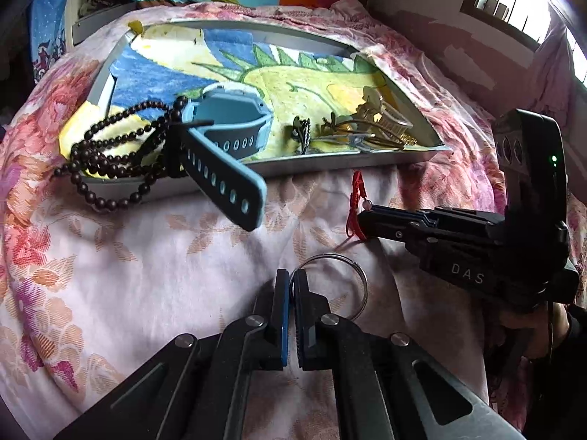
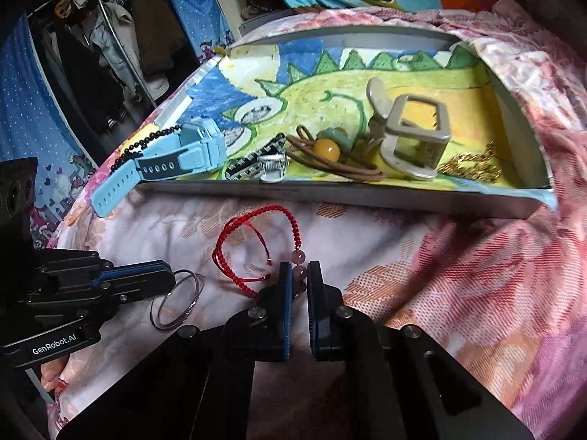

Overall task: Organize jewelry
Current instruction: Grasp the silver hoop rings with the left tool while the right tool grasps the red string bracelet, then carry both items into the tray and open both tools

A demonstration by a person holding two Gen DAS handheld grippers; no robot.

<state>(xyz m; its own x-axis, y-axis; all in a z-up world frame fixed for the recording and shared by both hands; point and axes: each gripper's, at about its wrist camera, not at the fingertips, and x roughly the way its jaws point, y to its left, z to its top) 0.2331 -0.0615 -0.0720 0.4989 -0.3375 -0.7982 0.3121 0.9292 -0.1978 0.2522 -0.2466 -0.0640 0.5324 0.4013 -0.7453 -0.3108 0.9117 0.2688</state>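
Observation:
A silver bangle (image 1: 332, 255) lies on the floral bedspread, and my left gripper (image 1: 291, 278) is shut on its near rim. The right wrist view shows that left gripper (image 2: 170, 278) coming in from the left onto the bangle (image 2: 190, 306). A red braided bracelet (image 2: 293, 225) with pink beads lies just in front of the tray. My right gripper (image 2: 299, 269) is shut on its beads. From the left wrist view the right gripper (image 1: 361, 222) pinches the bracelet (image 1: 357, 187) at the right. The grey tray (image 2: 330, 198), lined with a dinosaur drawing, stands beyond both.
In the tray (image 1: 330, 163) lie a blue watch (image 1: 227, 135) with its strap hanging over the front edge, dark prayer beads (image 1: 99, 161), a beige claw clip (image 2: 411, 139), a gold chain (image 2: 473, 168) and a brown cord with an amber bead (image 2: 328, 150). Hanging clothes (image 2: 91, 55) are at the far left.

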